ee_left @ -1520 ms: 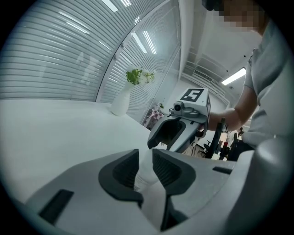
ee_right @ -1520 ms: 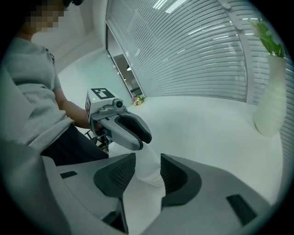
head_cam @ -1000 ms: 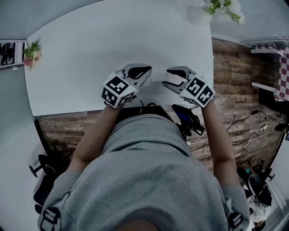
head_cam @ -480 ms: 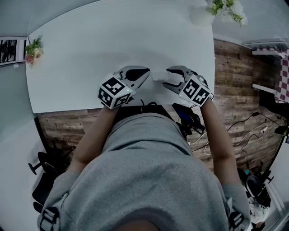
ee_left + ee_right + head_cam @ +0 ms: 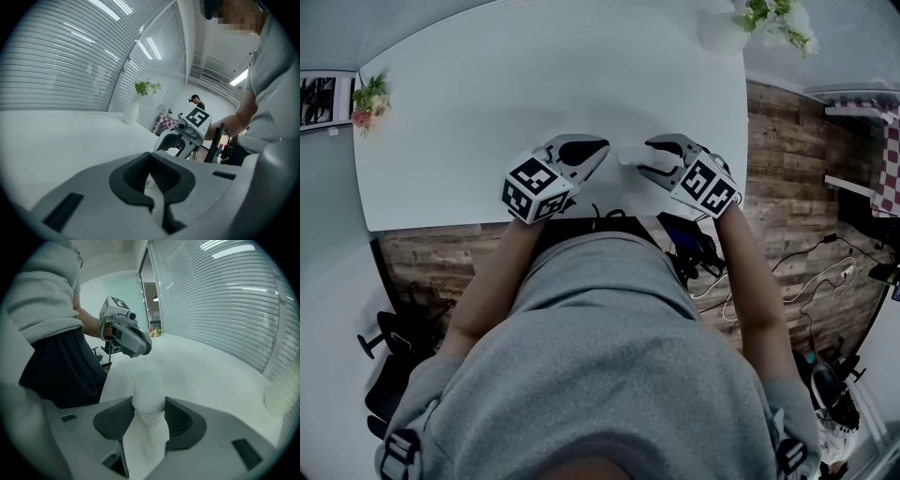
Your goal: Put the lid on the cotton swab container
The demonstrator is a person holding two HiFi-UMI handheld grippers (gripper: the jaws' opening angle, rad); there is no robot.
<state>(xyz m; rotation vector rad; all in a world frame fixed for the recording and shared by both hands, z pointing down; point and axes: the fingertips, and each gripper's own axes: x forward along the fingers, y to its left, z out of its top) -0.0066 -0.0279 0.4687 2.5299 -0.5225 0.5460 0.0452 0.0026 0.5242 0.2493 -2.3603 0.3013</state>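
The left gripper (image 5: 592, 153) had its jaws closed tight. Its own view showed a thin pale strip between the pads. I could not tell if that was the lid or only the white surface (image 5: 487, 103) behind.

Just off the tips of those jaws, to their right, was the cotton swab container (image 5: 630, 154). The right gripper (image 5: 652, 159) had it. The pale container sat between its jaws, which had just been closing in, and both pads looked pressed on its sides.

The container's long way ran straight out along the right jaws, with its far end aimed at the left jaws. So I think the next move is a short push from the left side onto that end.

The head view showed how near the two sets of tips were, but the container was only a small blur there. Only the right gripper view showed the grip and a ribbed band on the container.
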